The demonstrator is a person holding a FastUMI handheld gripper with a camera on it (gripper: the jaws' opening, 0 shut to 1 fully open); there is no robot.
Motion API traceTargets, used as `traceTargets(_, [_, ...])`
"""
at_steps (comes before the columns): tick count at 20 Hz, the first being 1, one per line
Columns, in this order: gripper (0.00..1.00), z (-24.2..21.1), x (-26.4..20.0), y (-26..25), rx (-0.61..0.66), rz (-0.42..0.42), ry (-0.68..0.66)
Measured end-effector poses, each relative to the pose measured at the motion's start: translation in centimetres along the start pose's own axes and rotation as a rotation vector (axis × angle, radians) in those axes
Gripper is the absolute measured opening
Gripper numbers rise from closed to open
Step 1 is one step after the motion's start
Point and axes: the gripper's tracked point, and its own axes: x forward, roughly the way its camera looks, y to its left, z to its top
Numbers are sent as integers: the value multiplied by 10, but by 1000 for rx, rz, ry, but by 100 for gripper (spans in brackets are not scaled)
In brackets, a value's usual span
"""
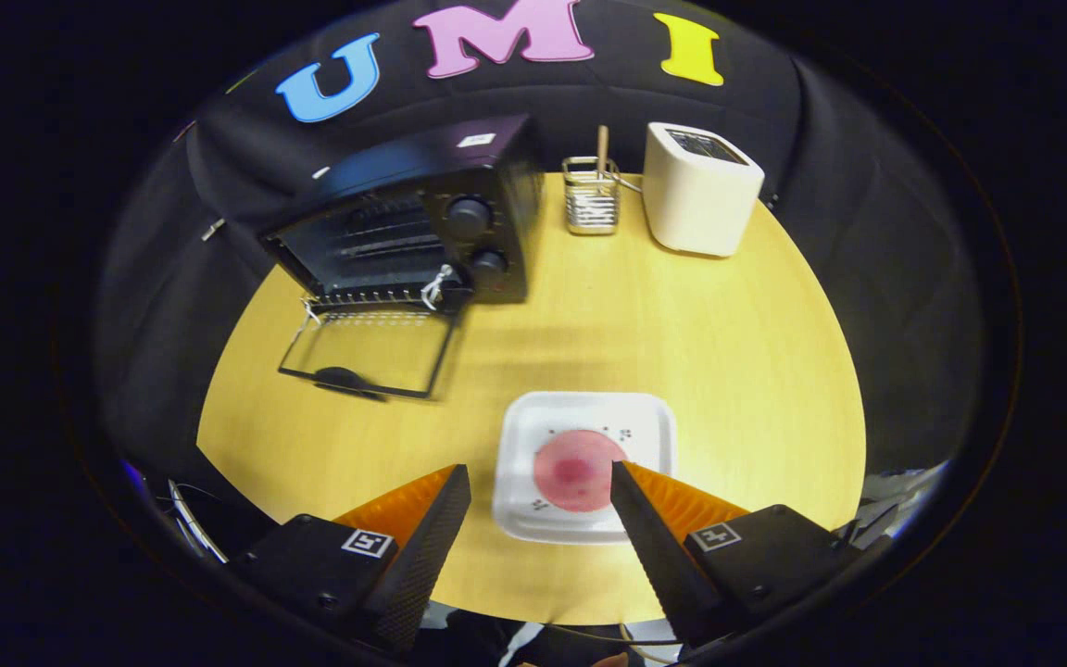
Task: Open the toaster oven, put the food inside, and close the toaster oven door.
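Oven door [367,357] already down, gripper [541,482] jaws wide over the pink food [575,470] on the near white tray [589,417]; next: lower, clamp.

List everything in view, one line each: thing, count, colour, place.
Toaster oven: one, black, far side of table, left of rack.
Oven door: one, black frame, open, lying flat before the oven.
Rack: one, wire, between oven and toaster, holding a stick.
Toaster: one, white, far side, right of rack.
Plate: one, white, just ahead of the fingers.
Food: one, pink round, on plate.
Table: one, yellow wood.
Fingers: two, open, either side of the plate's near edge.
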Motion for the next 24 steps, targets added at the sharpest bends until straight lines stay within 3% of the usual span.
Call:
traceTargets(7, [100, -26, 51, -79, 95, 14, 262])
traceTargets(11, [78, -36, 78, -93, 100, 24, 340])
traceTargets(12, [65, -37, 84, -93, 98, 30, 345])
traceTargets(14, [62, -33, 90, -98, 78, 28, 338])
traceTargets(18, [10, -37, 92, -91, 120, 98, 360])
traceTargets(24, [5, -39, 88, -89, 334, 257, 311])
